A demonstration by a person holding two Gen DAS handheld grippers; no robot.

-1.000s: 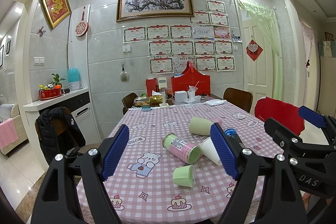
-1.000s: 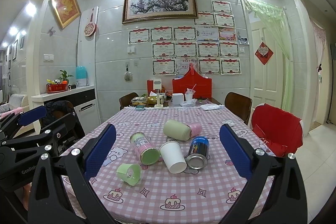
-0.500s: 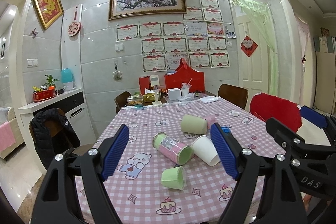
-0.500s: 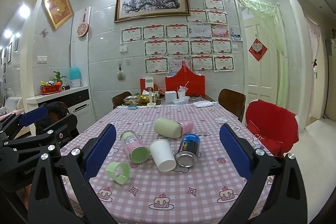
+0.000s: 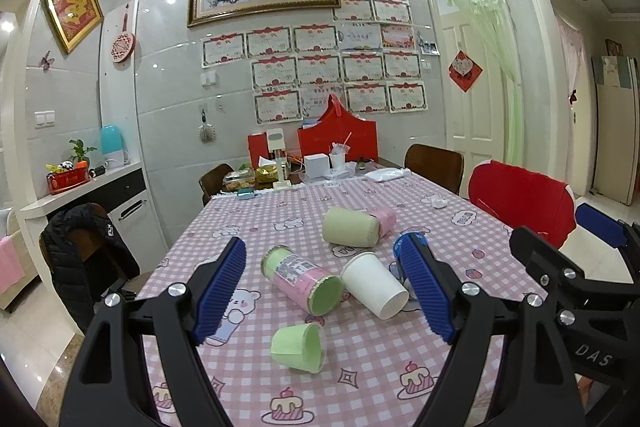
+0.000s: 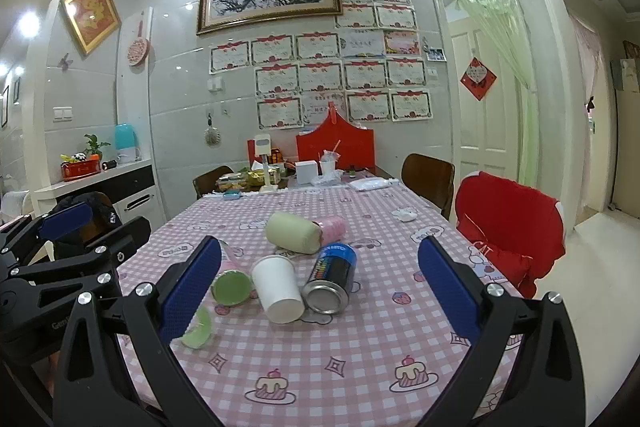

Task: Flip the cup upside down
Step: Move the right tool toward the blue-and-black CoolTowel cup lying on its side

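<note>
Several cups and cans lie on their sides on the pink checked tablecloth. A small green cup lies nearest, also in the right wrist view. A white paper cup lies in the middle. A pink and green can, a blue can and a pale green cup lie around it. My left gripper is open and empty above the near table. My right gripper is open and empty, framing the white cup.
A red-covered chair stands at the table's right, a chair with a black jacket at its left. Boxes, a red bag and food containers crowd the far table end. A white counter runs along the left wall.
Both grippers have moved forward and lower toward the table; the cups look larger and closer. Both stay open. The cups have not moved.
</note>
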